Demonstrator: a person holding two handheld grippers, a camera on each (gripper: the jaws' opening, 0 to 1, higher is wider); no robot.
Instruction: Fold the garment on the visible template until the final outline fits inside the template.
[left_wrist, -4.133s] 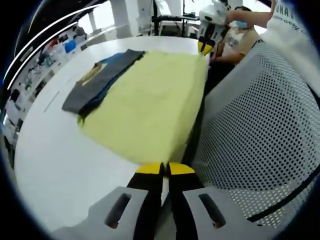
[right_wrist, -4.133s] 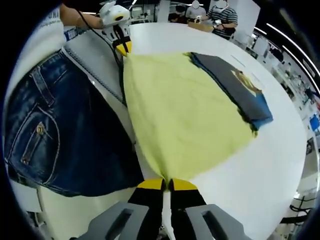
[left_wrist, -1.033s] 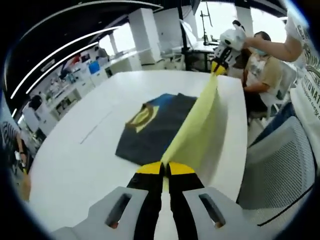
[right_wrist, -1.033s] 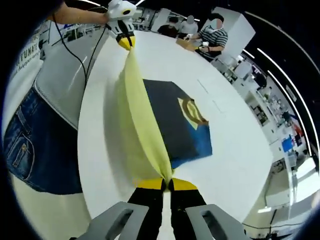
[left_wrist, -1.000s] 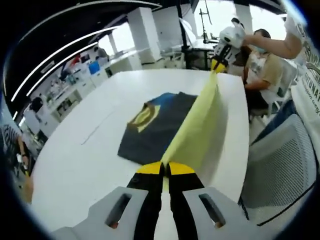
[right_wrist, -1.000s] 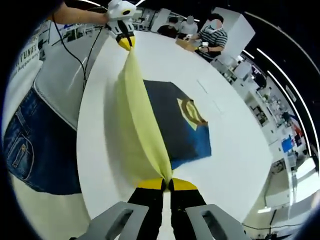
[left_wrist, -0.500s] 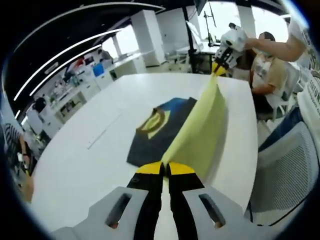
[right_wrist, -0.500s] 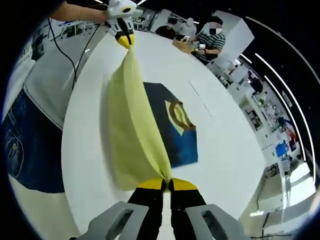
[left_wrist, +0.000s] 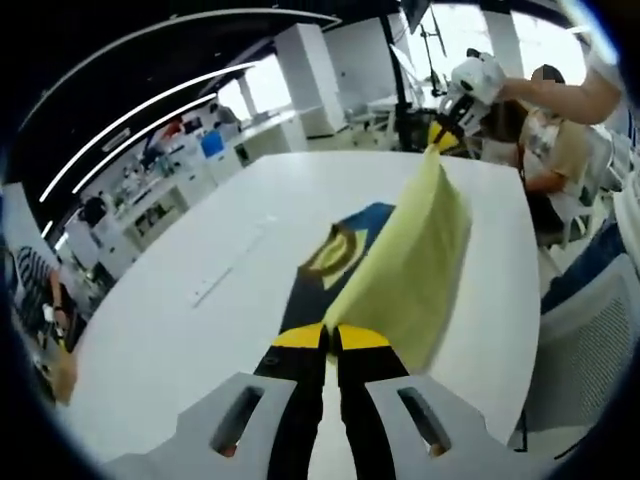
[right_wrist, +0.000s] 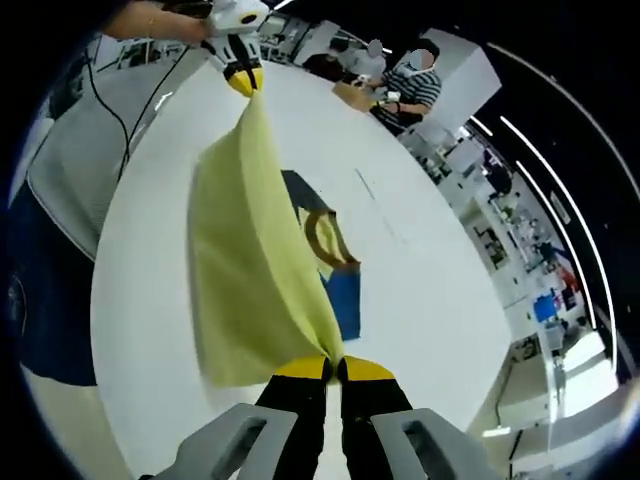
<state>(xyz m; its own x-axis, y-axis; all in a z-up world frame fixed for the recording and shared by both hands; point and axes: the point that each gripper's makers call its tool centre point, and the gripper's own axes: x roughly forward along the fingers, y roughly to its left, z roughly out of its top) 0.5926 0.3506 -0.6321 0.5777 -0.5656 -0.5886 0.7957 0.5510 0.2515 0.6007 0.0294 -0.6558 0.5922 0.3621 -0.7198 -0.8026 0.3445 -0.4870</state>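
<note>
While yellow garment (left_wrist: 405, 265) hangs taut: left gripper (left_wrist: 327, 338), right gripper (right_wrist: 333, 369) fingers clamped on corners. Judged light, limp; grip edges. Template (right_wrist: 340, 295) on table (right_wrist: 420, 280) at 12 o'clock.

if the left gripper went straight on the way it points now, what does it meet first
Probably the yellow cloth it already grips, stretched ahead of the left gripper; beyond, the right gripper. Depth is unclear.

A broad white desk (left_wrist: 180, 330) with a rounded edge carries everything here — its top is smooth and bare around the middle. Lying flat on it is a folded dark garment (left_wrist: 345, 240) with a blue part and a yellow ring emblem, partly hidden behind a yellow cloth (right_wrist: 250, 270). Whether the cloth's lower edge touches the desk cannot be told.
</note>
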